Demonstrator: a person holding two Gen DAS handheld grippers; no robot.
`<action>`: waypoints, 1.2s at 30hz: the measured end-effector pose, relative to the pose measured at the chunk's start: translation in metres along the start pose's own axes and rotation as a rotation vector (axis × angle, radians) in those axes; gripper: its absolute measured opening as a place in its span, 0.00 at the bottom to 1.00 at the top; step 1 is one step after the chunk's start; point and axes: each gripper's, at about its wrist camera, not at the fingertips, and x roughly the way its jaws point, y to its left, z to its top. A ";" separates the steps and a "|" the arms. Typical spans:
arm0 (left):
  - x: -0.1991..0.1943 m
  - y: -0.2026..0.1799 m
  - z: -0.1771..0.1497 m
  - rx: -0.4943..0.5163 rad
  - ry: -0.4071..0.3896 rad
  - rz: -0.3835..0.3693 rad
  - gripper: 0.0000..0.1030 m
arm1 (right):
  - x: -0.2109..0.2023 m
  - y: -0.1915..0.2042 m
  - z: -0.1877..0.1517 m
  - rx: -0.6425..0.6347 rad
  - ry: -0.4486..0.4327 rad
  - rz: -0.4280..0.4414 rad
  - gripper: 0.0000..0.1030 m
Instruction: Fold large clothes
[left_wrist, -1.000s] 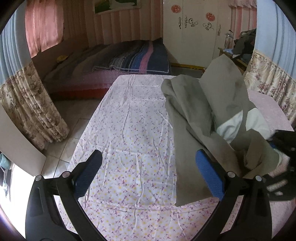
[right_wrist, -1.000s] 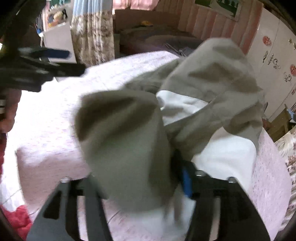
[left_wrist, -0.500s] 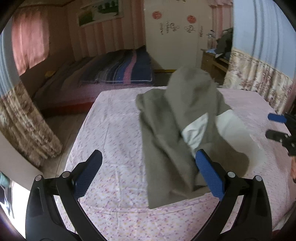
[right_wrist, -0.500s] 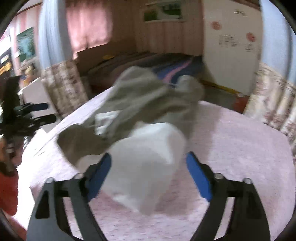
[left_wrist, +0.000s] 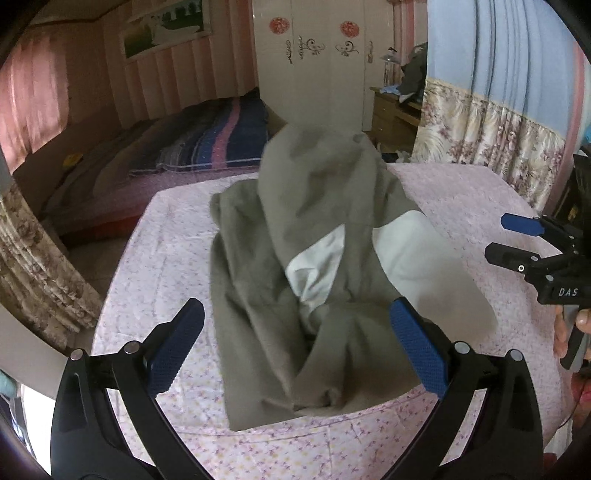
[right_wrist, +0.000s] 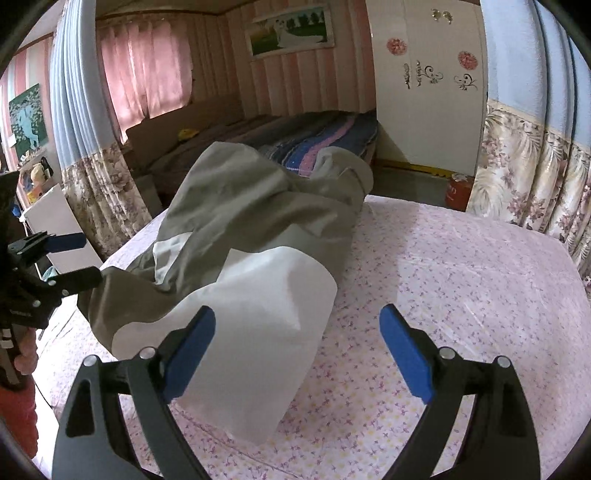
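A large grey garment with white panels lies crumpled in a heap on the floral pink bed sheet, near its front edge. It also shows in the right wrist view. My left gripper is open and empty, held just in front of the heap's near end. My right gripper is open and empty, with its left finger over the white panel. Each gripper shows in the other's view, the right one and the left one, both open.
The sheet's front edge runs just before the grippers. A second bed with a striped blanket stands behind. Floral curtains hang at the right and another at the left. A white wardrobe is at the back.
My right gripper has let go of the garment and drawn back. The garment has dropped onto the sheet in a heap. My left gripper has swung to face the heap.
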 end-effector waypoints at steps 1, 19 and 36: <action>0.006 -0.002 -0.001 0.000 0.012 -0.005 0.97 | 0.001 0.000 0.000 0.002 0.001 -0.001 0.88; 0.044 0.035 -0.051 -0.069 0.156 -0.065 0.11 | 0.039 0.029 -0.008 -0.008 0.072 0.143 0.88; 0.023 0.033 -0.043 -0.054 0.069 0.111 0.81 | 0.025 0.033 -0.005 -0.080 -0.031 0.111 0.98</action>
